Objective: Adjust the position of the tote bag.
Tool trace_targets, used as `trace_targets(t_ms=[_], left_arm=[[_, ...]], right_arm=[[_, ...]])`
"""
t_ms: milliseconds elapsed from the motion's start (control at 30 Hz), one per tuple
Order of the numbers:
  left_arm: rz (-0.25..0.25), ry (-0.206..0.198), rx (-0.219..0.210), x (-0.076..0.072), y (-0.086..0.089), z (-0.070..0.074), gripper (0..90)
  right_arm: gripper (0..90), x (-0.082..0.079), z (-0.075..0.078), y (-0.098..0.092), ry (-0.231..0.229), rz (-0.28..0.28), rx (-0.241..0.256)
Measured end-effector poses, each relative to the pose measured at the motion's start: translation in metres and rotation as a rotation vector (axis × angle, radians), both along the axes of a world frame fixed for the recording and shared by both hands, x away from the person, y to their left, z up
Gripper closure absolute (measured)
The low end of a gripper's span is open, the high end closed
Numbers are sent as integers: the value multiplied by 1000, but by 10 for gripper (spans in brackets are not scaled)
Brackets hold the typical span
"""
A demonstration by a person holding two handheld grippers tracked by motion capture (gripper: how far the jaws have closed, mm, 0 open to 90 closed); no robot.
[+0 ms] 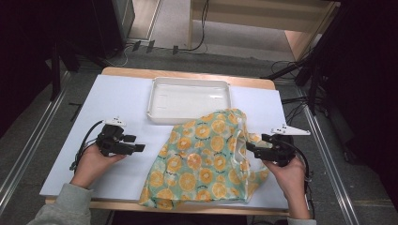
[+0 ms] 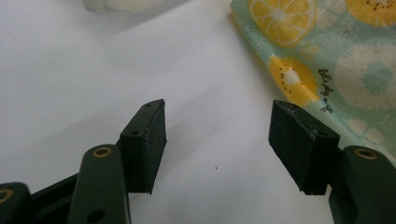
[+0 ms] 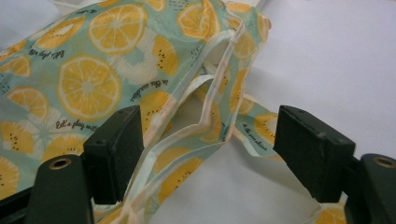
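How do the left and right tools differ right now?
The left tool is over bare white board, beside the fruit-print bag; the right tool has the bag's opening edge between its jaws. Left points right, right points left. Both are open, hand-held.

The bag [image 1: 202, 159] is pale teal, printed with orange and yellow citrus slices, white-and-teal slices and small black script; its trim is cream. The tray [image 1: 189, 100] is white. The surface [image 1: 122, 101] is white with a light wood edge. Both grippers are black.
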State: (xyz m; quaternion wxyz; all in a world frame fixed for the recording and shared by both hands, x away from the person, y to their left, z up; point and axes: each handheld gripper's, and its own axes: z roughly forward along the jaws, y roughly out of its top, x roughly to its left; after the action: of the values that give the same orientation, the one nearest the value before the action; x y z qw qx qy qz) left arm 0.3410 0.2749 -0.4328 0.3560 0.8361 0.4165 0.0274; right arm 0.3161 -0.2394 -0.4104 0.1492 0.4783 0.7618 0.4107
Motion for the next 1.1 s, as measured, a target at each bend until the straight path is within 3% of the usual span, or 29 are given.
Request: trace_targets(t_ms=[167,367,1100], left_arm=[[5,24,1,0,3,-2,395],[-5,12,5,-2,4,-1,405],[-25,6,24,-3,2,-3,403]], right_arm=[[251,0,-1,2,-5,6,-7],[271,1,-3,4,-2,5,-23],[324,3,-7,3,8,6,-9]])
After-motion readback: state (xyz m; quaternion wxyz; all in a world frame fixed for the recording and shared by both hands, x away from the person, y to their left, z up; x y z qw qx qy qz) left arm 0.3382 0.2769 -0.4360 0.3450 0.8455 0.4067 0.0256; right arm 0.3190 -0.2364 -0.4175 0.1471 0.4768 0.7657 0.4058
